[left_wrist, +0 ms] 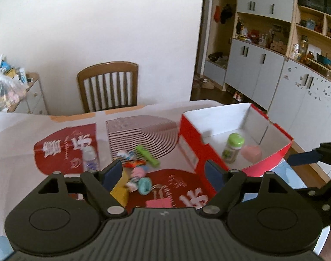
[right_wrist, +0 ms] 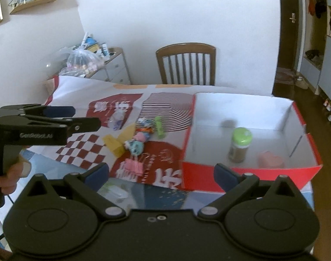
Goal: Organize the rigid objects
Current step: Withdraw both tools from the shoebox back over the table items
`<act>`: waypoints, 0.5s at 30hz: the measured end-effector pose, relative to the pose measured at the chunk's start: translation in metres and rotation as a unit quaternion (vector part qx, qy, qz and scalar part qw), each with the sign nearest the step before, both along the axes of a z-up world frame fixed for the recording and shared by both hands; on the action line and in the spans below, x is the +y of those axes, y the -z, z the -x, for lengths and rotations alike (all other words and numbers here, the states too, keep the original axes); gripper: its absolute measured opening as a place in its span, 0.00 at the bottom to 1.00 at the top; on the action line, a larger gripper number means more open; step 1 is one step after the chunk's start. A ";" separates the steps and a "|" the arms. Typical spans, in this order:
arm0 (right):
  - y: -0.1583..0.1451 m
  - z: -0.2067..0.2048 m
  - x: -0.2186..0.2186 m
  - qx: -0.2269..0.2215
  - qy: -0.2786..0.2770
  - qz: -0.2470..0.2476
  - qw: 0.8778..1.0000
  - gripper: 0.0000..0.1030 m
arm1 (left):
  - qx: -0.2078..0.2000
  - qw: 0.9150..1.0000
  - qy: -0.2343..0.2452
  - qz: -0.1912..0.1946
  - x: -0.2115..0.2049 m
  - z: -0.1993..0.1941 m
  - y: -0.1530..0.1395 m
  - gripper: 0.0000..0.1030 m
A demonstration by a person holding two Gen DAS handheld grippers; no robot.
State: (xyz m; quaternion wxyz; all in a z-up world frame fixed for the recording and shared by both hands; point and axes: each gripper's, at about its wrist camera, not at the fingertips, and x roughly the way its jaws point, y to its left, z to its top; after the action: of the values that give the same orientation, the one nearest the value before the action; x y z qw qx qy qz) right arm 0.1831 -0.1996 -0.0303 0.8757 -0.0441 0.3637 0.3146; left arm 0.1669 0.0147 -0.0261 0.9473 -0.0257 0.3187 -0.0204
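A red cardboard box (left_wrist: 191, 143) with a white inside stands on the table's right side; it also shows in the right wrist view (right_wrist: 248, 174). It holds a green-capped jar (right_wrist: 240, 144) and a pink block (right_wrist: 270, 159). Left of it lies a pile of small objects: a green bar (left_wrist: 148, 155), a yellow block (right_wrist: 115, 143), a small clear bottle (left_wrist: 90, 157), a teal piece (left_wrist: 143, 184), a pink binder clip (right_wrist: 134, 166). My left gripper (left_wrist: 164, 174) is open and empty above the pile. My right gripper (right_wrist: 162, 173) is open and empty near the box's front wall.
A wooden chair (left_wrist: 109, 87) stands behind the table. The table (left_wrist: 13, 134) is covered with red-and-white printed paper. A low cabinet with a plastic bag (right_wrist: 83, 59) is at the back left. Grey cupboards and shelves (left_wrist: 274, 65) line the right wall.
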 end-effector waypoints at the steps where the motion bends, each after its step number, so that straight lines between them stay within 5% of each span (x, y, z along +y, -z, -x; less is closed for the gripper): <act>1: 0.002 0.002 0.005 0.000 -0.001 0.002 1.000 1.00 | 0.002 1.000 -0.002 0.003 0.006 0.002 0.003 0.80; 15: 0.032 -0.001 0.052 0.031 0.012 0.015 0.999 1.00 | 0.063 0.996 -0.033 0.061 0.076 0.021 0.072 0.80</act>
State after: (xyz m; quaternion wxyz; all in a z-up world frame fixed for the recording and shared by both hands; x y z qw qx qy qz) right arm 0.1841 -0.1474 -0.0627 0.8669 -0.0430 0.3963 0.2994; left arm 0.1457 0.0903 -0.0981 0.9220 -0.0952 0.3752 -0.0066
